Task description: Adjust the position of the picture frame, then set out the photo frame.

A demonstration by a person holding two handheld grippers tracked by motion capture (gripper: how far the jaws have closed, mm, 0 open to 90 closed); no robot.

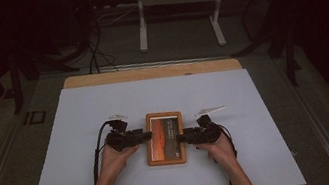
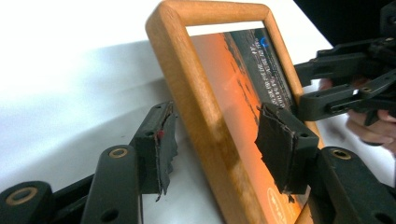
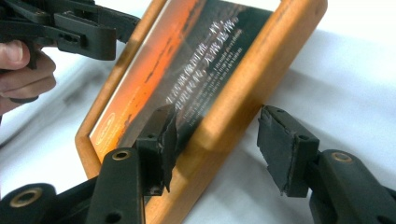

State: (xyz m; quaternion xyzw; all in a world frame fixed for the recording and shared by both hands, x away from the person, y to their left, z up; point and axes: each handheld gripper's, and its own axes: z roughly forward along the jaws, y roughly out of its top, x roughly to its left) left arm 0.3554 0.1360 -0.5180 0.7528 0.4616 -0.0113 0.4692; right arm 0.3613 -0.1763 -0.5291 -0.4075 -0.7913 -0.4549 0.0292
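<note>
A wooden picture frame [image 1: 164,140] holding an orange sunset print with white lettering lies flat on the white sheet [image 1: 104,107]. My left gripper [image 1: 147,136] straddles the frame's left rail [image 2: 201,116]. Its jaws stand open, and one pad [image 2: 163,144] is clear of the wood. From the opposite side my right gripper [image 1: 181,136] straddles the right rail [image 3: 243,93], also open, with its outer pad [image 3: 285,149] apart from the frame. Each gripper view shows the other gripper across the frame, the right one [image 2: 327,88] and the left one [image 3: 88,30].
The white sheet covers a wooden table whose far edge [image 1: 149,71] shows bare. Behind it on the floor stand white desk legs [image 1: 141,20], with dark cables [image 1: 94,48] beside them. A cable [image 1: 96,154] trails from the left gripper towards the near edge.
</note>
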